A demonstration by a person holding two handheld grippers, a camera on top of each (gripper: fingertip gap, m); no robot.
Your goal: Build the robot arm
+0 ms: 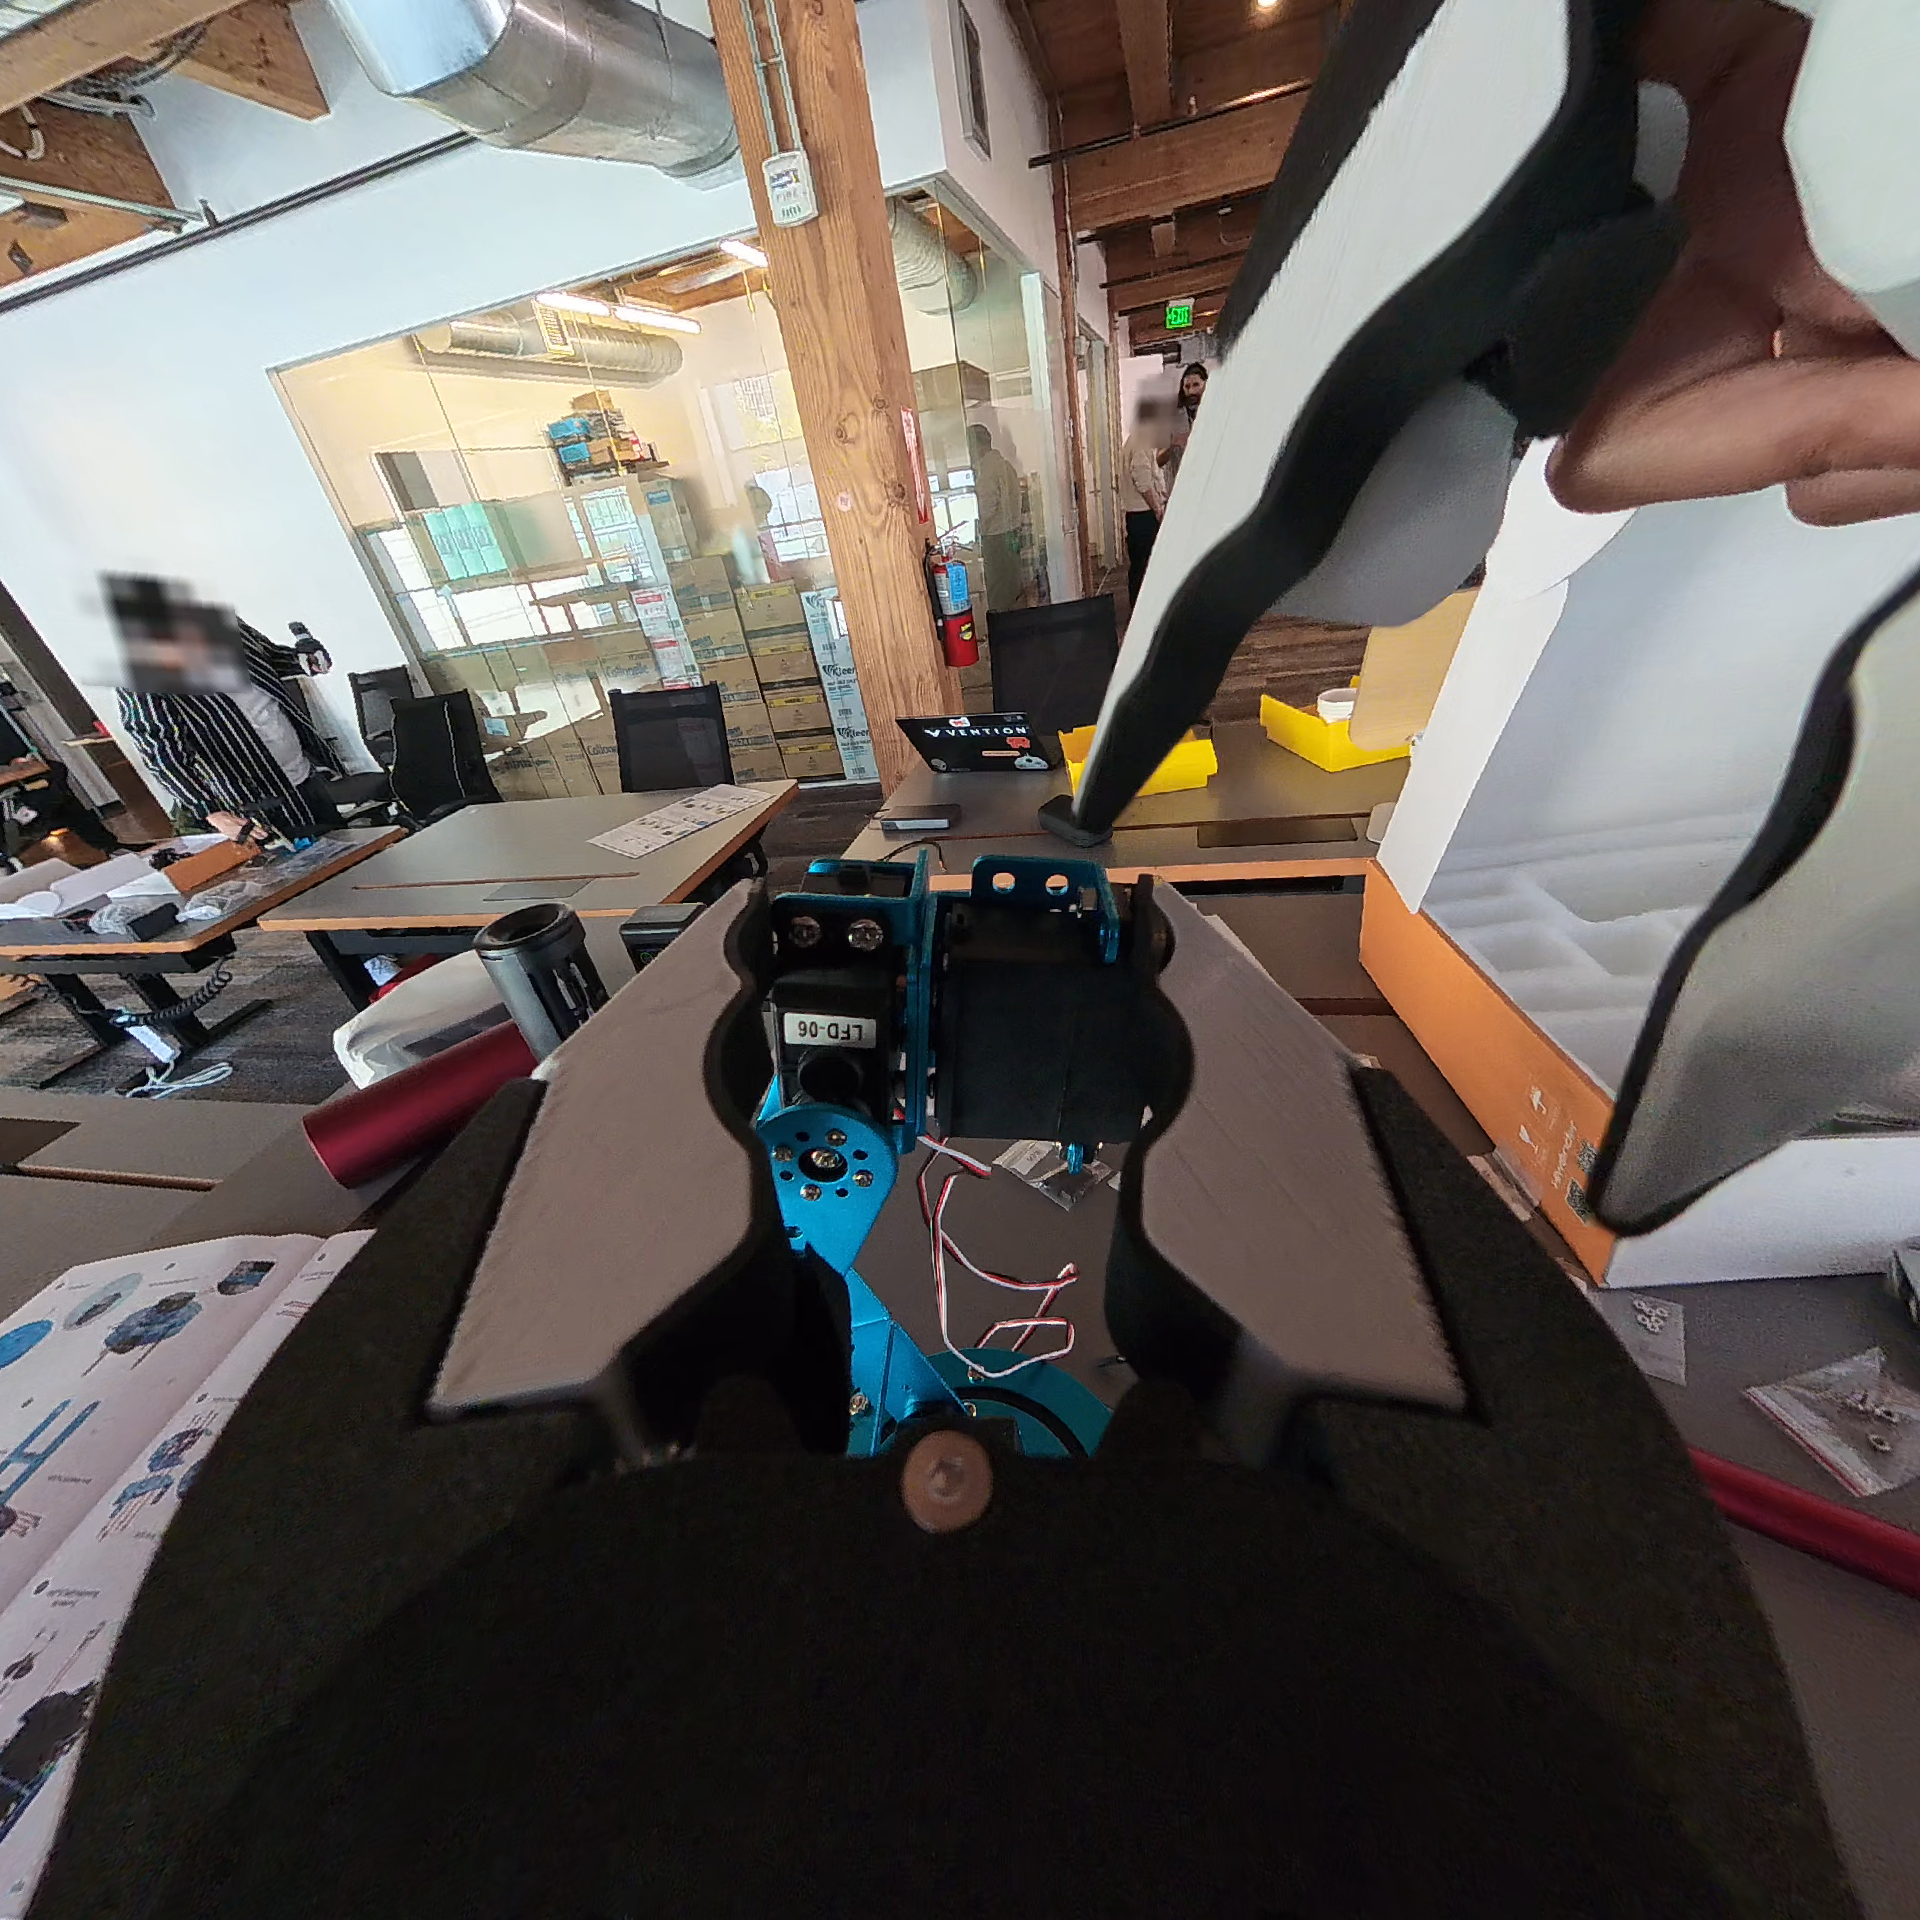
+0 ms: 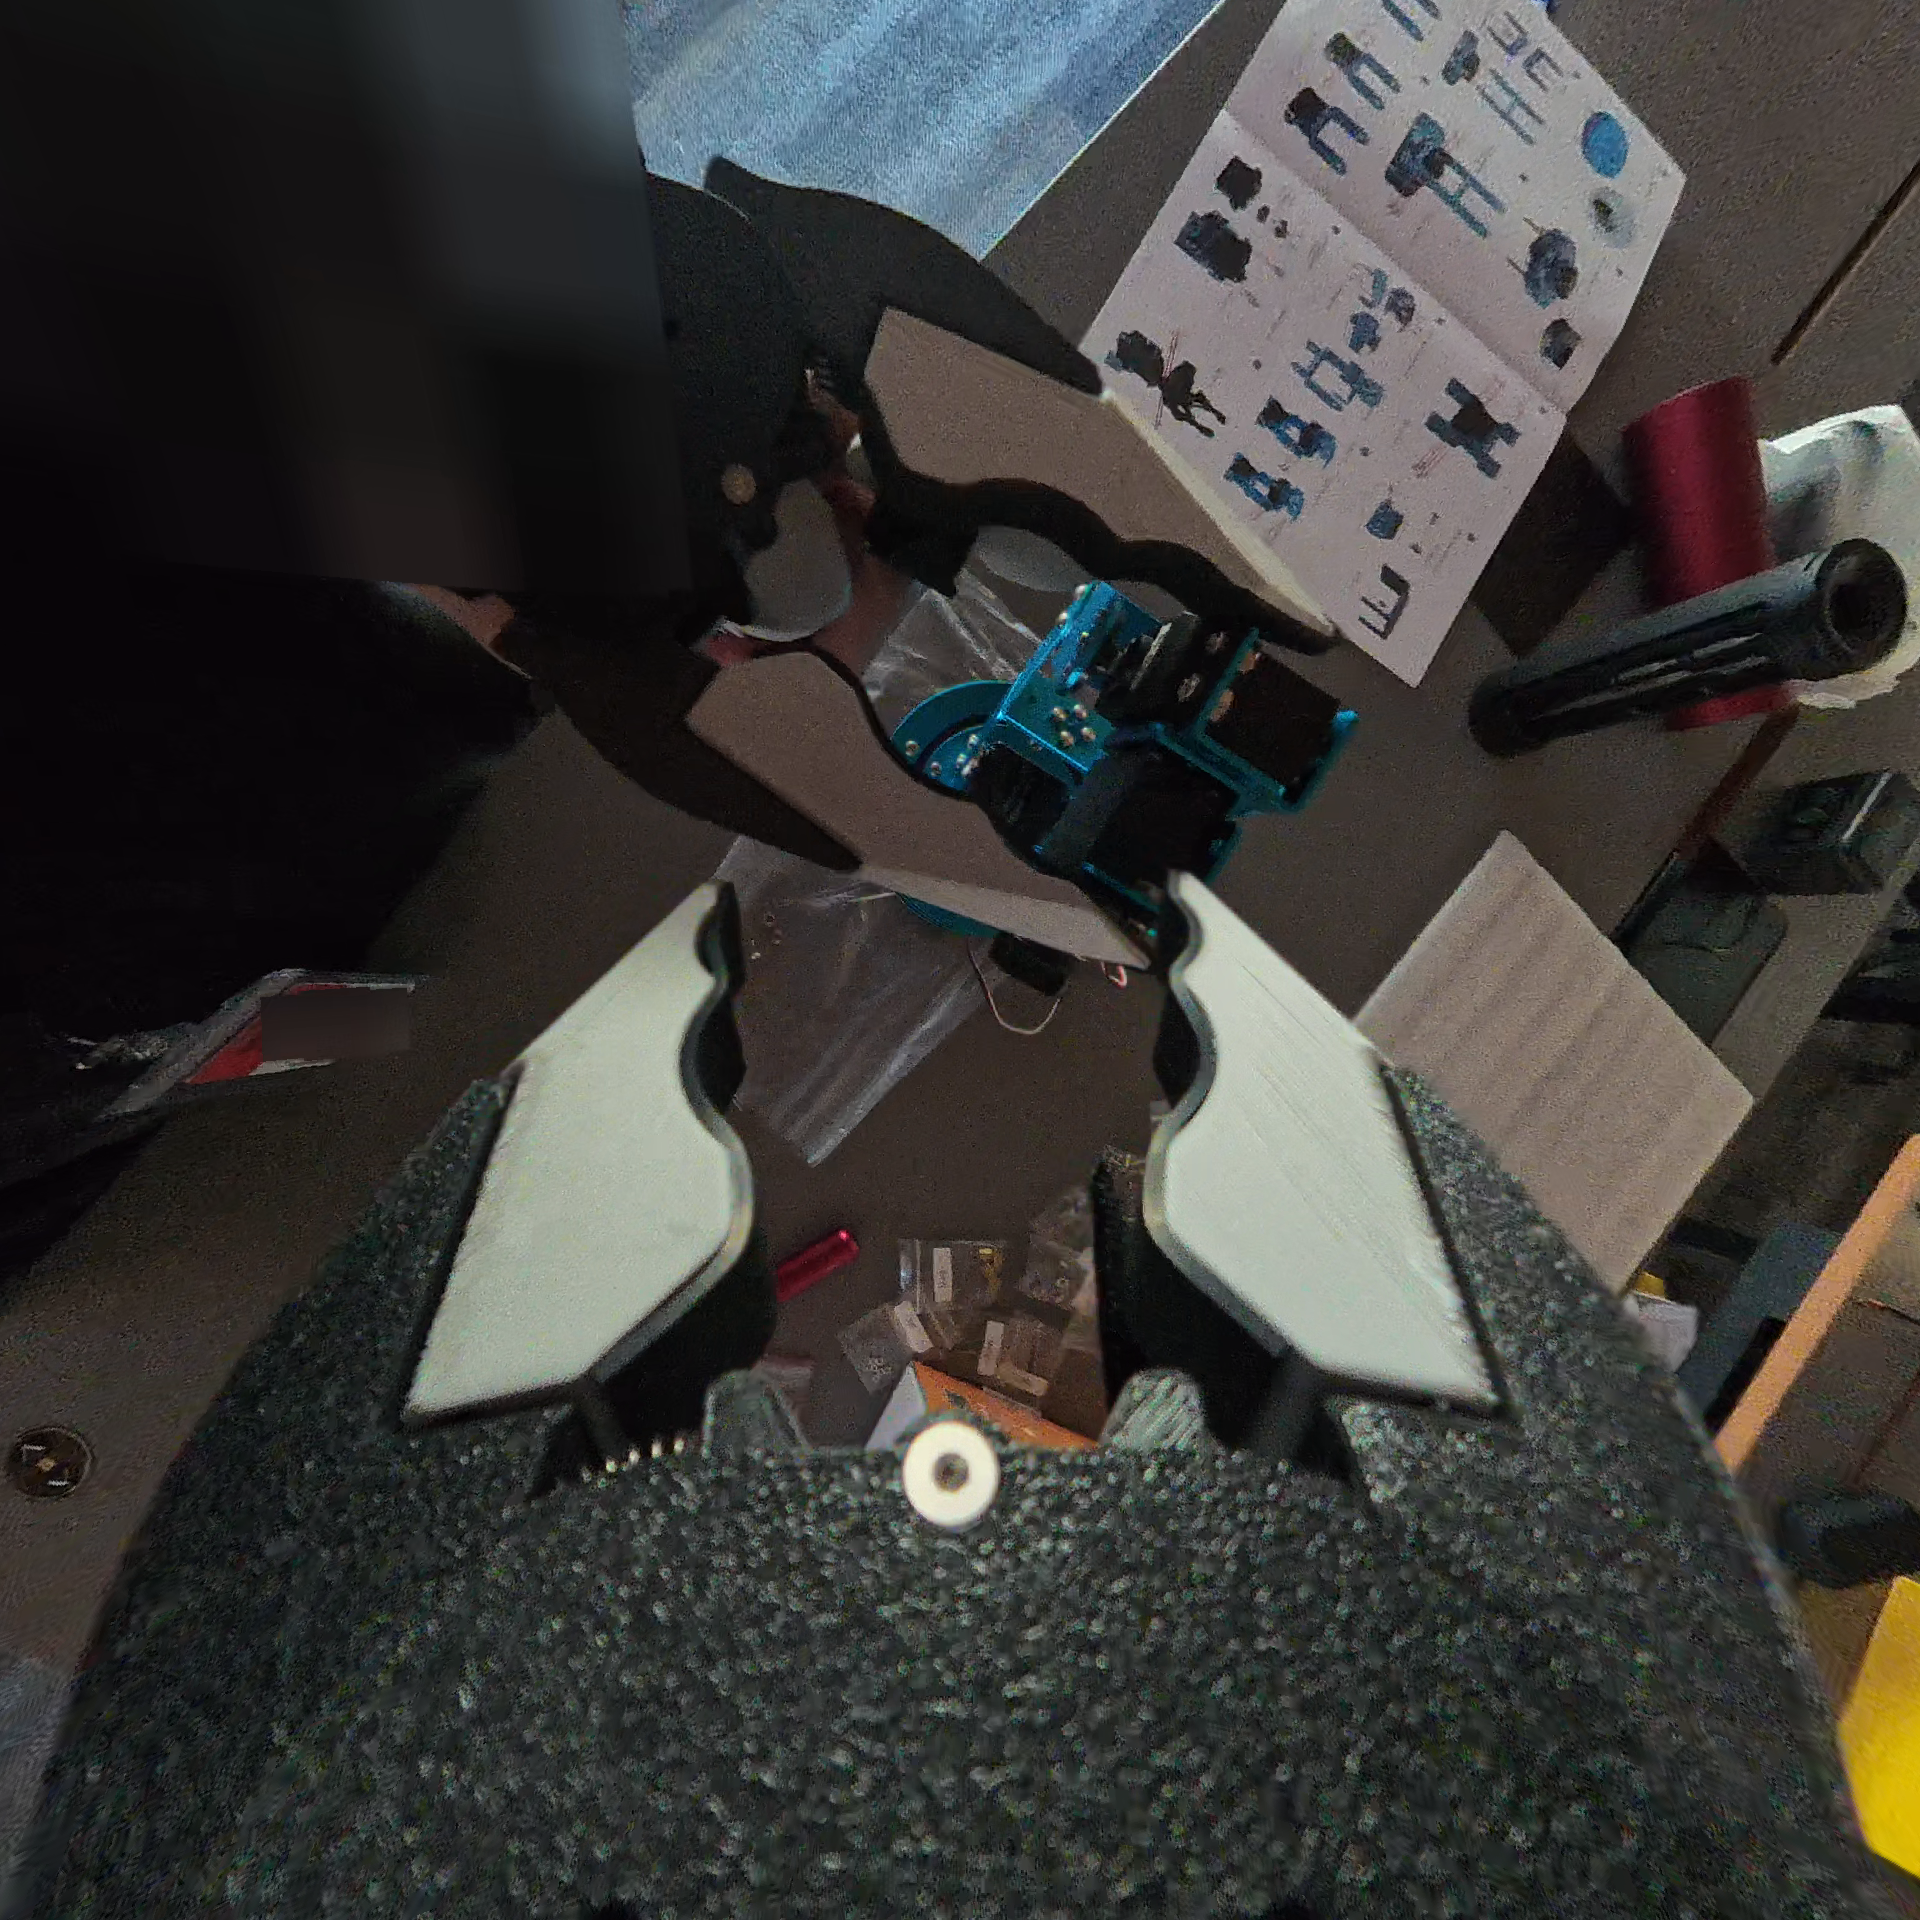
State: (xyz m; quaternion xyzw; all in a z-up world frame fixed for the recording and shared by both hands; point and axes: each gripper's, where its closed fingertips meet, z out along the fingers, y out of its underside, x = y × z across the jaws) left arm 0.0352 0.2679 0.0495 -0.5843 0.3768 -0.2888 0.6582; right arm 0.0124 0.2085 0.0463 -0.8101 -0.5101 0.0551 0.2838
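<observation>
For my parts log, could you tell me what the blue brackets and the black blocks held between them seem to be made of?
Blue brackets: probably anodized aluminium, given the glossy metallic sheen, thin plates and screw holes. Black servo blocks: likely matte moulded plastic, dull and boxy.

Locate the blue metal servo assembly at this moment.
The blue servo assembly sits centred in the left wrist view, clamped between the left gripper's fingers above the grey table; the open right gripper is just short of it.
</observation>
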